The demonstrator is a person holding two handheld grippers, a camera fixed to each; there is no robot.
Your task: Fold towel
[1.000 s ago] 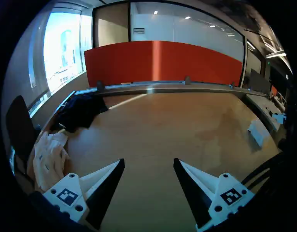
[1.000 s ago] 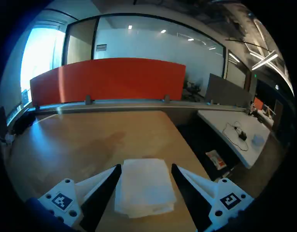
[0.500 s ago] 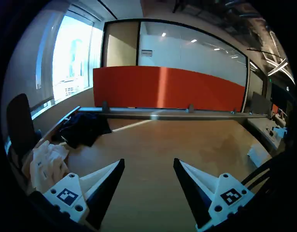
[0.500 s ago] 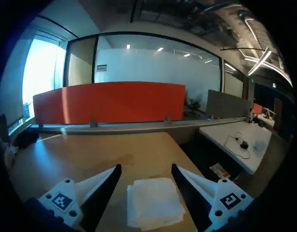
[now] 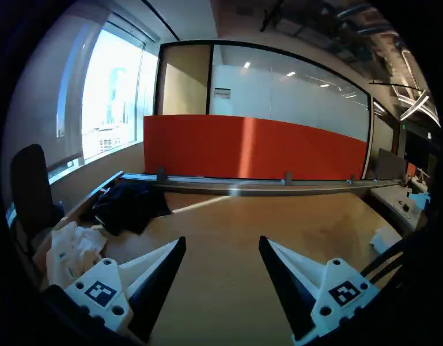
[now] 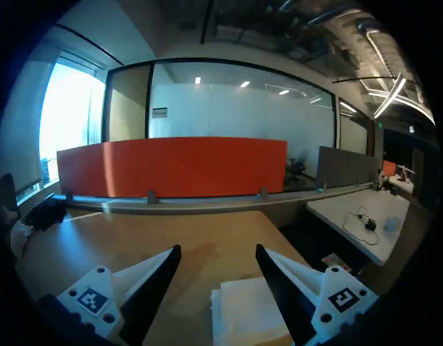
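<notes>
On worktop [image 6: 163, 239], by its right edge, folded white towel [image 6: 244, 308] lies flat, low betw. the fingers of R tongs [image 6: 217, 247], partly behind the right finger. R tongs wide, gripping nothing. L tongs [image 5: 221, 239] also wide & empty, w/ bare wood ahead. Left gripper view: black cloth [image 5: 126, 207] & pale cloth heap [image 5: 71, 254] at worktop's left edge. Orange screen [image 5: 250, 147] along the back.
</notes>
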